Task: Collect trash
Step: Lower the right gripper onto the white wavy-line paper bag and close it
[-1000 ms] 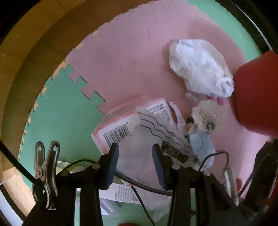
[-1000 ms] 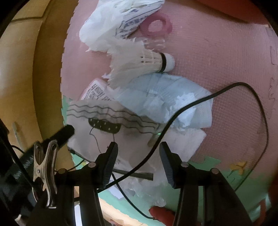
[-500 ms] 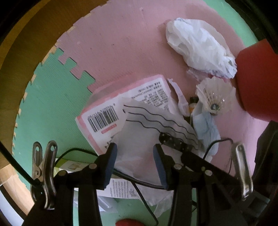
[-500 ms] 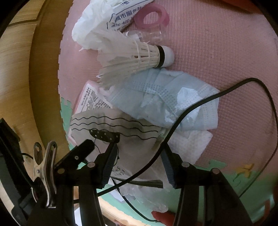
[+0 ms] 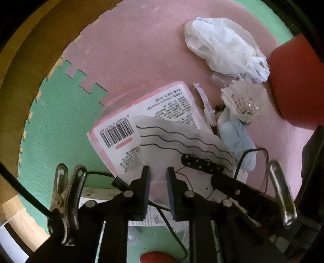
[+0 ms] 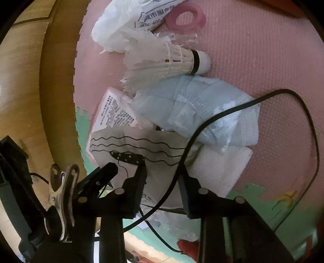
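Left gripper (image 5: pixel 158 183) and right gripper (image 6: pixel 162 178) jaws narrowed over wavy-lined paper (image 5: pixel 182 145).

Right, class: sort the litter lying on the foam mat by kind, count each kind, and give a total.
Crumpled white plastic bag: 1
Pink barcoded packet: 1
White sheet with wavy black lines: 1
White feather shuttlecock: 1
Pale blue face mask: 1
Pink plastic ring: 1
White napkin: 1
Total: 7

Interlocking foam mat tiles cover the floor, a pink tile (image 5: pixel 125 50) joined by jigsaw teeth to a green tile (image 5: pixel 60 113). Past their edge runs wooden flooring (image 6: pixel 22 66). A red container (image 5: pixel 295 85) stands on the pink tile, far right in the left view
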Tool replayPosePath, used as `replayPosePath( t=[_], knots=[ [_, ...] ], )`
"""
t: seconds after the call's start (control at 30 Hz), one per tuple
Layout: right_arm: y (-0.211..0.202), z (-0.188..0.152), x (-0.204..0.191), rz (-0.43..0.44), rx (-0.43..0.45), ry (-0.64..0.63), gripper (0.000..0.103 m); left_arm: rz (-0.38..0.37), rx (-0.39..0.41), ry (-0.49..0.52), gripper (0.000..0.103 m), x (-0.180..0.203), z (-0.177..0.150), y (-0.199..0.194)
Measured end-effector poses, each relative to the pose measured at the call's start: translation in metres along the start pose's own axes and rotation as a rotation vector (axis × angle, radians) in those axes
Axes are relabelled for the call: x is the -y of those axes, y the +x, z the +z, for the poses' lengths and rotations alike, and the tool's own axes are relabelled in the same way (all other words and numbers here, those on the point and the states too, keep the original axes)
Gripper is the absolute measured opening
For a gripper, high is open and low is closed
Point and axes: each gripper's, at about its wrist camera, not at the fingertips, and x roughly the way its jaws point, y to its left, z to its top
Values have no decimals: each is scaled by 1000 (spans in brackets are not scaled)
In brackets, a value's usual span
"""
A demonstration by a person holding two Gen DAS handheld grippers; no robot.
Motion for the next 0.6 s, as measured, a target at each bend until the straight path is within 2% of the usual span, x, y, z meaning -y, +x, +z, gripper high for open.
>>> replayPosePath(
  t=[0.17, 0.6],
  knots=[
    [-2, -1, -11, 12, 2, -28, 26, -12, 18, -32, 13, -7, -4, -11],
    [-29, -21, -30, 53, -1, -74, 26, -40, 109, -88, 11, -24, -27, -61]
  ],
)
